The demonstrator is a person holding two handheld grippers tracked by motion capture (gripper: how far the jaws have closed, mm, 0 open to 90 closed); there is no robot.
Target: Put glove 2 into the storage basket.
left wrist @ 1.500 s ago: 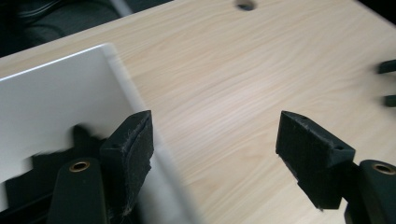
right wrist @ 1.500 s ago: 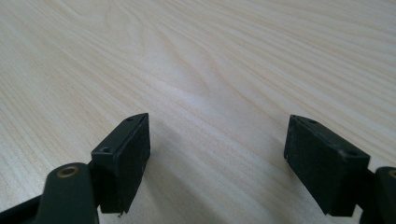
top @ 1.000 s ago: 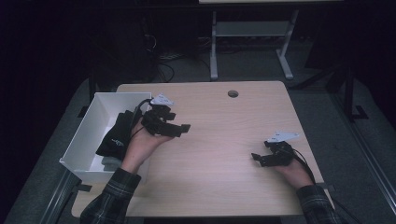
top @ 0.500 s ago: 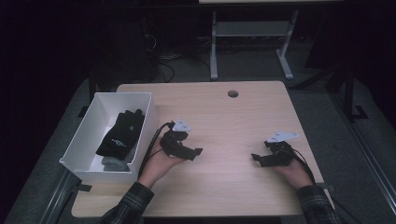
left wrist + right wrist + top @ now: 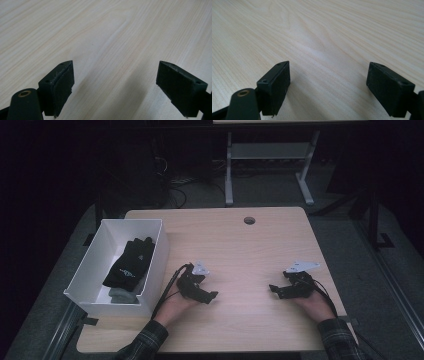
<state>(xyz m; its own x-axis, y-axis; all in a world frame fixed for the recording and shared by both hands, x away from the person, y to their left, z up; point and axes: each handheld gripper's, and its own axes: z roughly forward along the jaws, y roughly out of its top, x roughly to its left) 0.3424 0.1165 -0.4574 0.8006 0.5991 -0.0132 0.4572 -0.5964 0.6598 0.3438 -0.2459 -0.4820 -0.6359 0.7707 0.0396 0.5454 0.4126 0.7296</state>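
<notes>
My left gripper (image 5: 209, 296) rests low over the wooden table (image 5: 240, 250), just right of a white box (image 5: 159, 247). In the left gripper view its jaws (image 5: 116, 82) stand wide apart over bare wood; they have just been opening, with nothing between them. My right gripper (image 5: 275, 290) sits near the table's right edge, and in the right gripper view it (image 5: 327, 82) is open and empty too. A black glove (image 5: 131, 262) with a light logo lies in the box, apart from both grippers.
The white box stands at the table's left edge, with a grey item (image 5: 120, 295) partly under the glove. A round cable hole (image 5: 249, 220) sits near the far edge. A metal stand (image 5: 270, 155) and cables lie on the dark floor beyond.
My left gripper has come away from above the box, moving right and down to the tabletop. The glove stays in the box. The right gripper has not moved.
</notes>
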